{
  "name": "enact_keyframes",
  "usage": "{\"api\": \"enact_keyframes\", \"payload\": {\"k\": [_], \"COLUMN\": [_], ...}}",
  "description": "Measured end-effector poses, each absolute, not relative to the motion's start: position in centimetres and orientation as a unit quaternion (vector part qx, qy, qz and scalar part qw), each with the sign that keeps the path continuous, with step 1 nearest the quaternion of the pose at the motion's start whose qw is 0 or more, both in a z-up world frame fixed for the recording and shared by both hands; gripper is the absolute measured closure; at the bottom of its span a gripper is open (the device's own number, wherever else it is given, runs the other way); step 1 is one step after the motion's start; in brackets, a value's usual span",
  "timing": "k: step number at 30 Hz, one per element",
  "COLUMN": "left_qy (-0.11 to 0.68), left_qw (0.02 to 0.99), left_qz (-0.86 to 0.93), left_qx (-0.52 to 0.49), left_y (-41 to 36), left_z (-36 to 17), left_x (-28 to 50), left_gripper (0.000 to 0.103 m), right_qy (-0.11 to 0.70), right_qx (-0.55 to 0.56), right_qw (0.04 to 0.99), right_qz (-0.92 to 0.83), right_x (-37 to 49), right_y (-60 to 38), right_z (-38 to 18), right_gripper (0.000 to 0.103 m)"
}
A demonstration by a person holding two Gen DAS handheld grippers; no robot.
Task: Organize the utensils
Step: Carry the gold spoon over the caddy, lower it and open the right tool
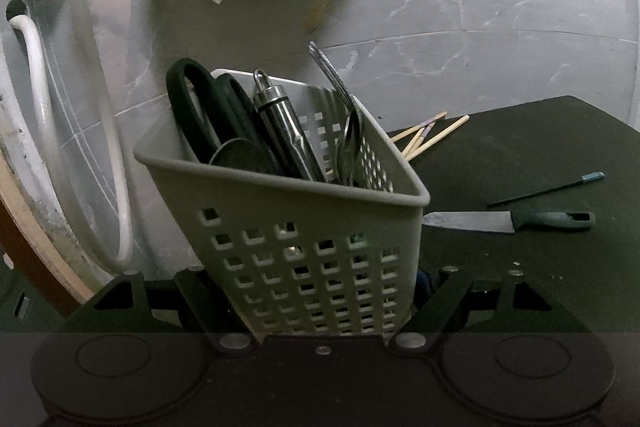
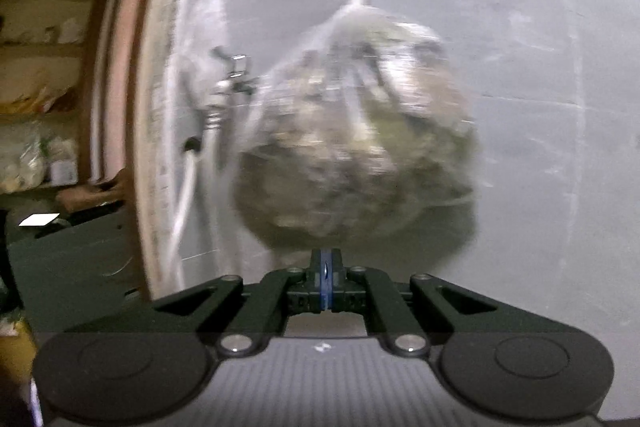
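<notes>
Gripping the grey perforated plastic utensil basket (image 1: 288,227) with my left hand-held gripper (image 1: 320,307), I am steadying it on the dark desk (image 1: 520,275); scissors, spoons sit inside, while the green-handled knife (image 1: 508,221) and wooden chopsticks (image 1: 428,135) are waiting outside. Right hand-held gripper (image 2: 326,279) is closed, empty.

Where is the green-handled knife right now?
In the left wrist view, the knife lies flat on the dark counter, right of the grey utensil basket, just below a thin dark stick.
</notes>
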State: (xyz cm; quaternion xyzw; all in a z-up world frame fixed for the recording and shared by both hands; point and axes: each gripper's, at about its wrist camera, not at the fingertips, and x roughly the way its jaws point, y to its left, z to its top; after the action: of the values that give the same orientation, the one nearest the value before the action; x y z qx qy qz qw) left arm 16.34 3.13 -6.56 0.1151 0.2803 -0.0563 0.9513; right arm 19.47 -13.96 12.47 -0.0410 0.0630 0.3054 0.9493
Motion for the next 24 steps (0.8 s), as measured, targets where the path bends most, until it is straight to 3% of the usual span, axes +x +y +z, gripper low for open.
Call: {"api": "enact_keyframes", "payload": {"k": [19,22,24], "left_qy": [0.273,0.272,0.273], "left_qw": [0.952,0.951,0.951], "left_qz": [-0.077,-0.079,-0.080], "left_qx": [0.120,0.120,0.120], "left_y": [3.8,3.9,3.9], "left_z": [-6.9,-6.9,-6.9], "left_x": [16.0,16.0,15.9], "left_gripper": [0.022,0.022,0.023], "right_qy": [0.116,0.131,0.135], "right_qx": [-0.172,-0.159,-0.145], "right_qw": [0.918,0.916,0.917], "right_qz": [0.338,0.344,0.345], "right_x": [15.8,15.7,15.6], "right_y": [-6.5,-6.7,-7.0], "right_z": [8.1,7.7,7.7], "right_gripper": [0.101,0.097,0.085]}}
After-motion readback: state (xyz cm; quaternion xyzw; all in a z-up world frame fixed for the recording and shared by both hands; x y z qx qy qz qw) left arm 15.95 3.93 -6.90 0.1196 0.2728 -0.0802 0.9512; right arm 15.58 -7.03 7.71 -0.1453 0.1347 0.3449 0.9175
